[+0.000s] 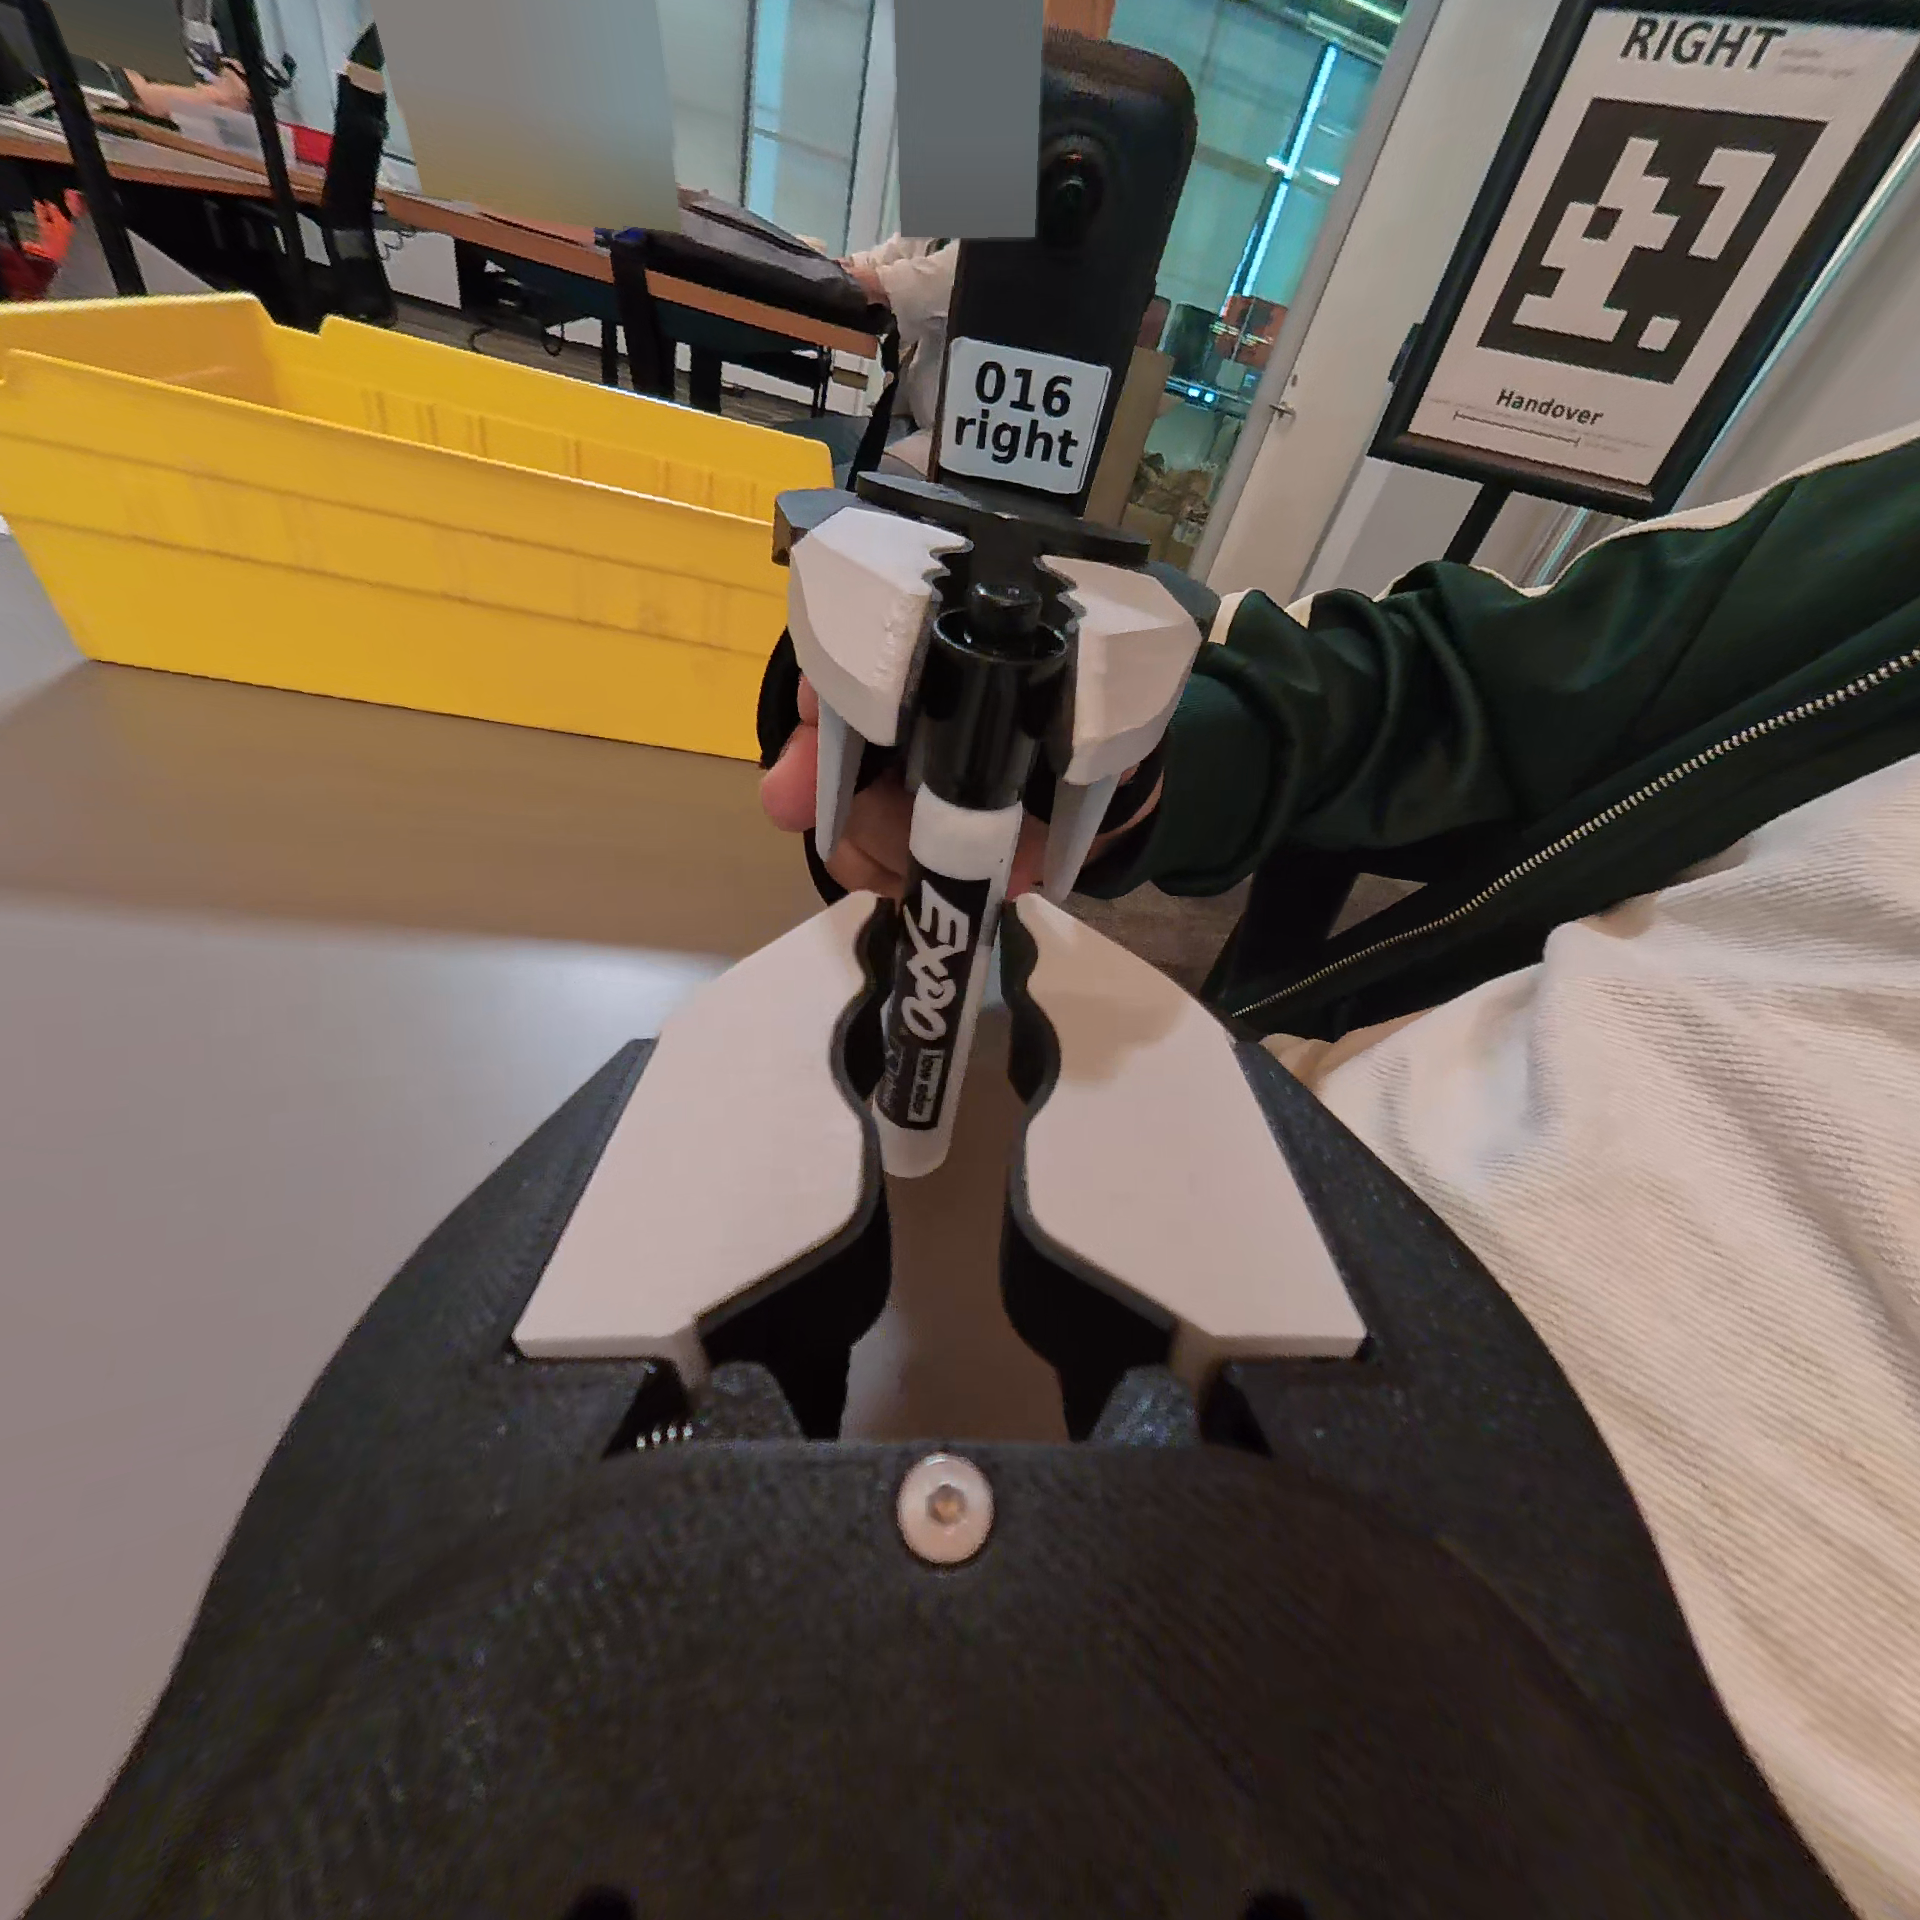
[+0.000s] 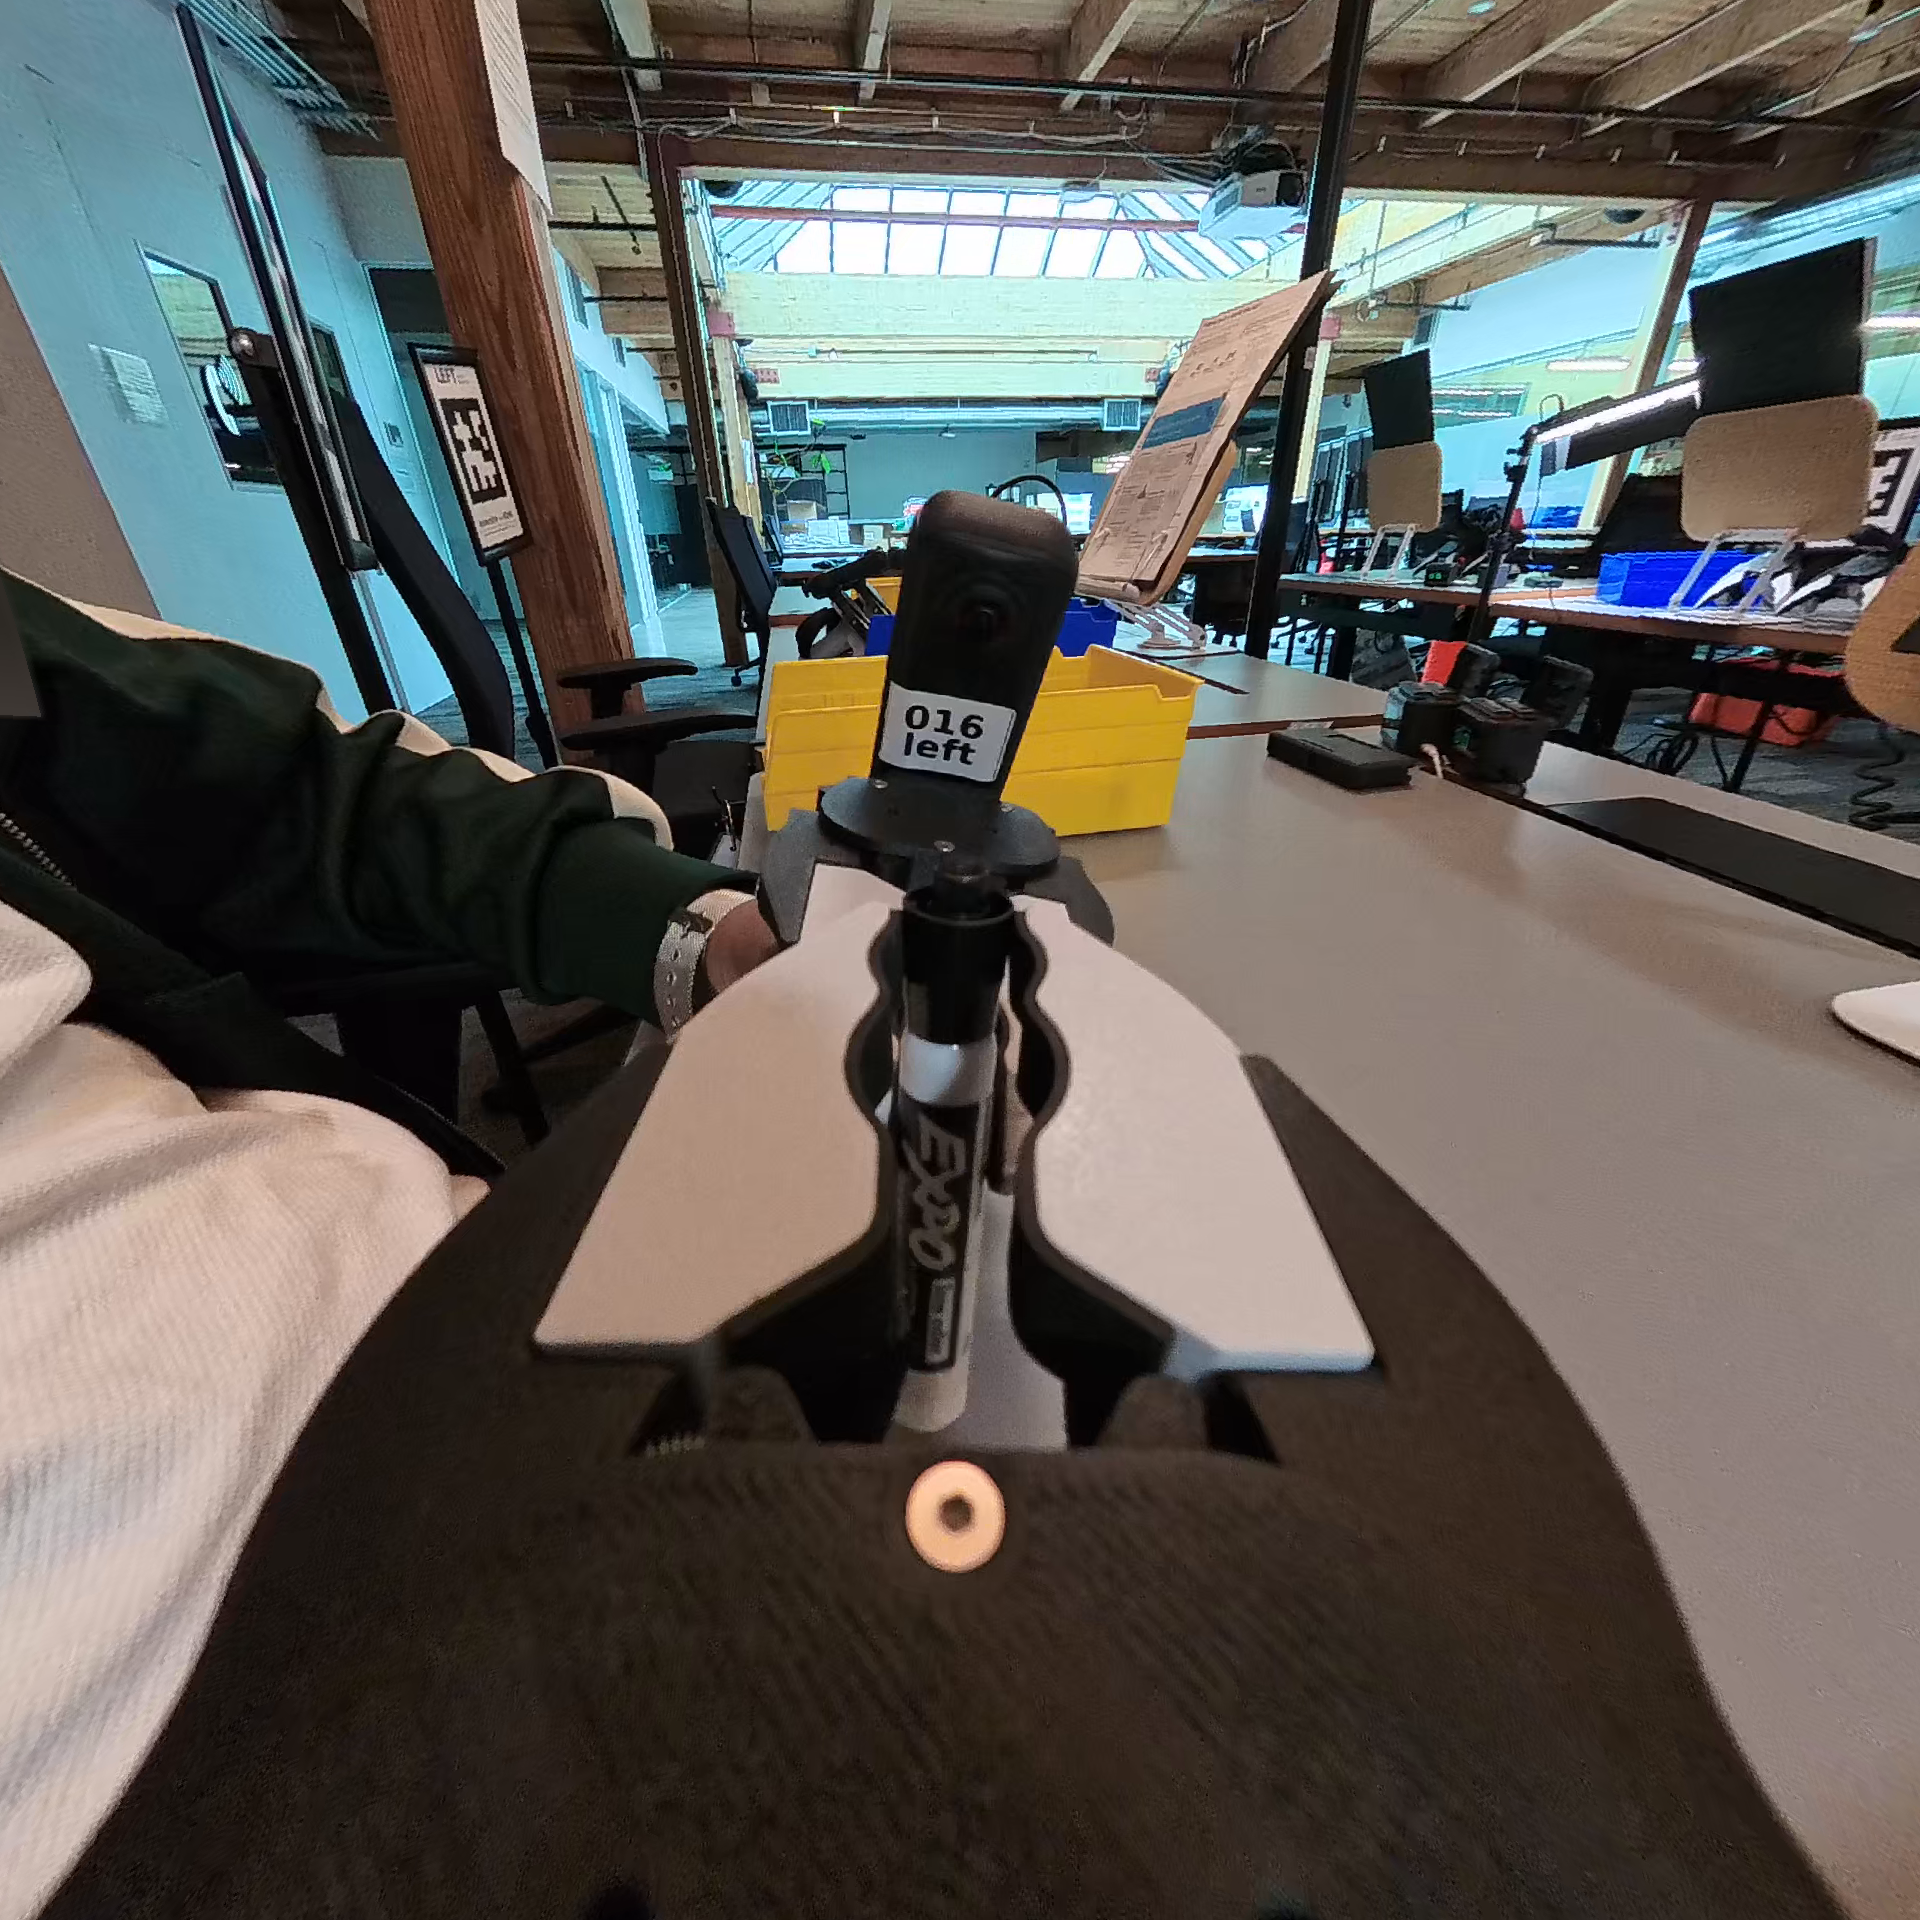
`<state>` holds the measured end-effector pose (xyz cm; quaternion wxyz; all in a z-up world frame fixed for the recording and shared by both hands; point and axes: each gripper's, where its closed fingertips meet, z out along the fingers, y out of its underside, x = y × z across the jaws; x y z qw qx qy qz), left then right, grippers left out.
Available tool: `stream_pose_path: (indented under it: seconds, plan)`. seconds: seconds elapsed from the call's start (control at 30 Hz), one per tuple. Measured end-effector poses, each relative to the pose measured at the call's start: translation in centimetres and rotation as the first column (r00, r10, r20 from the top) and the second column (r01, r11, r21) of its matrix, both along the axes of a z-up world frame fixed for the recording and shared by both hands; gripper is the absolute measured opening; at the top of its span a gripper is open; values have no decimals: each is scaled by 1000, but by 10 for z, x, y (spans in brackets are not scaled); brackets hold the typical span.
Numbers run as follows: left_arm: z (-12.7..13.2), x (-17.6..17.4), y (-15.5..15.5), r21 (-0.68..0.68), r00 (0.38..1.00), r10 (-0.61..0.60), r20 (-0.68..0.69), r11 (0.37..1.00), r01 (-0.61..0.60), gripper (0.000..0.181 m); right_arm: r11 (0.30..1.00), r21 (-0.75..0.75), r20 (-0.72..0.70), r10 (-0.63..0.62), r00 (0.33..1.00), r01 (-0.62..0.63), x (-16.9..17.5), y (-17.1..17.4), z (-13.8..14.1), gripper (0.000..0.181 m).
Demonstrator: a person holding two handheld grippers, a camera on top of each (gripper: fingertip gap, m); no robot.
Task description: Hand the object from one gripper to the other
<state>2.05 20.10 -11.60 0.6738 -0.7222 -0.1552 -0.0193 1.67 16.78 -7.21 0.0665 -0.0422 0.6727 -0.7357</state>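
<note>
While the black-capped white dry-erase marker (image 1: pixel 940 935) hangs in mid-air above the grey counter (image 1: pixel 260 1039), the left gripper (image 1: pixel 935 914) and the right gripper (image 2: pixel 951 997) both appear closed on it. If either set of fingers opens before the other truly holds, the slim barrel could slip and drop onto the counter.

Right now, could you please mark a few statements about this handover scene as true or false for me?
1. The dry-erase marker lies flat on the table. False: it is off the table, between the jaws of both the left gripper and the right gripper.
2. The marker's cap is black. True.
3. The nearest bin is blue. False: it is yellow.
4. The person's sleeve is dark green. True.
</note>
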Motion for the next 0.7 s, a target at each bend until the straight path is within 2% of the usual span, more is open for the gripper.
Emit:
stream_pose_path:
  seconds: [0.1,0.17,0.27,0.47,0.7]
  plan:
    - [0,0,0,-6,1000,-1,1,1000,1,17,1000,-14,16,-11,1000,11,-4,1,2,23]
    - [3,0,-1,1,1000,6,-6,1000,-6,17,998,-41,40,-49,998,50,-12,2,6,45]
    - [9,-5,-6,29,999,36,-15,999,-35,17,993,-81,82,-81,993,88,-23,7,11,56]
    - [25,-15,-24,92,993,112,-38,990,-108,17,994,8,112,-105,988,105,-33,7,-5,44]
    - [30,-19,-33,91,986,152,-68,985,-145,17,992,126,78,-28,997,18,-16,-4,-26,30]
